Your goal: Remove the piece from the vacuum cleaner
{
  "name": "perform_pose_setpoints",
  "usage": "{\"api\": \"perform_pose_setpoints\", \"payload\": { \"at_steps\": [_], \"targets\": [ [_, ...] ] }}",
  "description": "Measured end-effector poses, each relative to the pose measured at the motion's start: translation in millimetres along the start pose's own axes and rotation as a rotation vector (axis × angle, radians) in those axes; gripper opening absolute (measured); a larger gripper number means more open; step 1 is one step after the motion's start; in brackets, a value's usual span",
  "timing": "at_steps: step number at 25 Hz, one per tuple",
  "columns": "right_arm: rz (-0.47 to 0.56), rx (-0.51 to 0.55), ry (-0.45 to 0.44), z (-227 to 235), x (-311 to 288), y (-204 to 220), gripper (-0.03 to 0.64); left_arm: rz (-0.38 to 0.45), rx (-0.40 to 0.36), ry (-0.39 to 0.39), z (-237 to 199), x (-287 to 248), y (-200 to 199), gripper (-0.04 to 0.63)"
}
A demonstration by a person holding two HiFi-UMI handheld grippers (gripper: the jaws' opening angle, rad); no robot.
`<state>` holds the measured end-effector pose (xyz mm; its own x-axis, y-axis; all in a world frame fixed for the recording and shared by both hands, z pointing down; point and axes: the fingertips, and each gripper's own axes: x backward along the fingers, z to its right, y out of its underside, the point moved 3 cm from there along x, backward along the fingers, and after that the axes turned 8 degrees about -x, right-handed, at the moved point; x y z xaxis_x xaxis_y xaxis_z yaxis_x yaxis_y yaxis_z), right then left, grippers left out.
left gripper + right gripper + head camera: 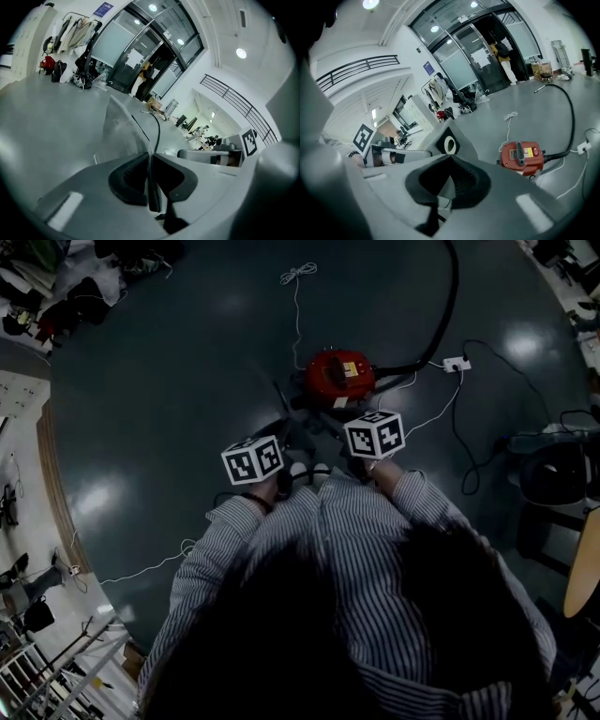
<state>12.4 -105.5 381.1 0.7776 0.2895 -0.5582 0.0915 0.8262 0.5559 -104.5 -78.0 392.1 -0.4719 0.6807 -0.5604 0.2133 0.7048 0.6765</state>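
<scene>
Dark glossy floor [187, 381], red vacuum cleaner [339, 376] at upper centre; just below it, left gripper [150, 157] and right gripper [449, 157] are each closed tight on a grey piece [459, 140].

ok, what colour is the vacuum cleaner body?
Red canister vacuum cleaner, with a yellow label on top. Shows best in the right gripper view.

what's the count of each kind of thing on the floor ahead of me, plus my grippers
red vacuum cleaner: 1
black hose: 1
white cord bundle: 1
white power strip: 1
grippers: 2 (left gripper, right gripper)
total: 6
</scene>
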Motion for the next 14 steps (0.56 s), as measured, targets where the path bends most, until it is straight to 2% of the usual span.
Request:
{"api": "perform_pose_setpoints", "payload": {
  "at_steps": [14],
  "targets": [
    [0.002,0.009,-0.014,-3.7,1.4,2.2,0.002,-0.017,0.000,0.009,-0.3,-0.2,6.3,0.028]
  ]
}}
